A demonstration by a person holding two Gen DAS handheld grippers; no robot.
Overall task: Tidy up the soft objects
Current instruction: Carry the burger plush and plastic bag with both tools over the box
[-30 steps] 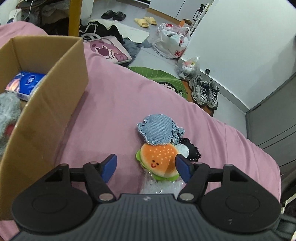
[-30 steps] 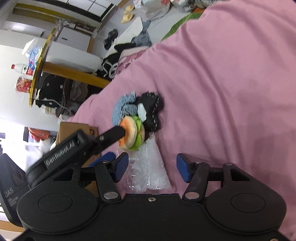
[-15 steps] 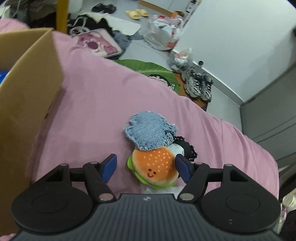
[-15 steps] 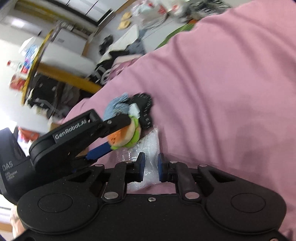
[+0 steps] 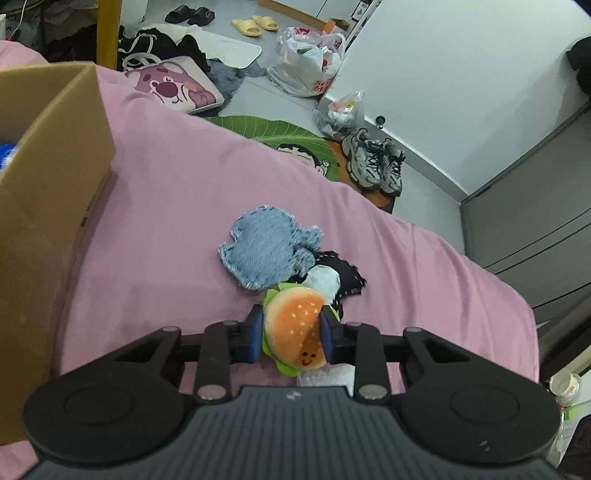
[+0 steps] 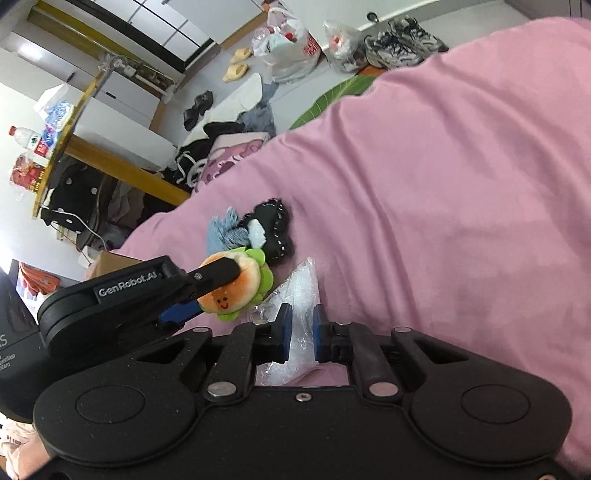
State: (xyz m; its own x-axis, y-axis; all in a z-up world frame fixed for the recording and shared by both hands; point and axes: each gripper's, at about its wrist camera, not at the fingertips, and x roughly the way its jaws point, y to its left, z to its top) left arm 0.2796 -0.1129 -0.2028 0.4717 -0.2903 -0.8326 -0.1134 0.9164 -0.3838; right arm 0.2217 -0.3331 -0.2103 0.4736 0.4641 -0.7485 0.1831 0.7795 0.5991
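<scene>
Bed: pink sheet [image 5: 177, 206] covers it; all the soft things lie on it.
Cardboard box: open box [image 5: 48, 192] stands on the bed at the left of the left wrist view, well apart from the toys; a blue packet shows inside at its edge.
Floor clutter: beyond the bed edge lie a green leaf mat [image 5: 266, 129], grey sneakers [image 5: 373, 162], plastic bags [image 5: 306, 62], a pink bear cushion [image 5: 173, 88] and yellow slippers [image 5: 255, 26].
Denim toy: blue denim plush [image 5: 266, 254] lies flat just ahead of the burger, touching the black toy.
Black toy: black stitched plush [image 5: 340, 277] with a white patch, beside the denim one, right behind the burger.
Plastic bag: clear crinkled bag [image 6: 295, 291] lies on the sheet under and ahead of the right claw.
Burger plush: orange bun with green frill and smiling face [image 5: 295, 328].
Left claw: left claw [image 5: 291, 332] clamped on the burger plush, blue pads pressing both sides.
Right claw: right claw [image 6: 302, 332] nearly together, the clear bag between its pads.
Only in right wrist view: the left claw from the side [image 6: 218, 277], burger raised off the sheet; a yellow-edged table [image 6: 66, 136] with a bottle.
Only in left wrist view: the box opening and grey cabinets [image 5: 535, 236].
</scene>
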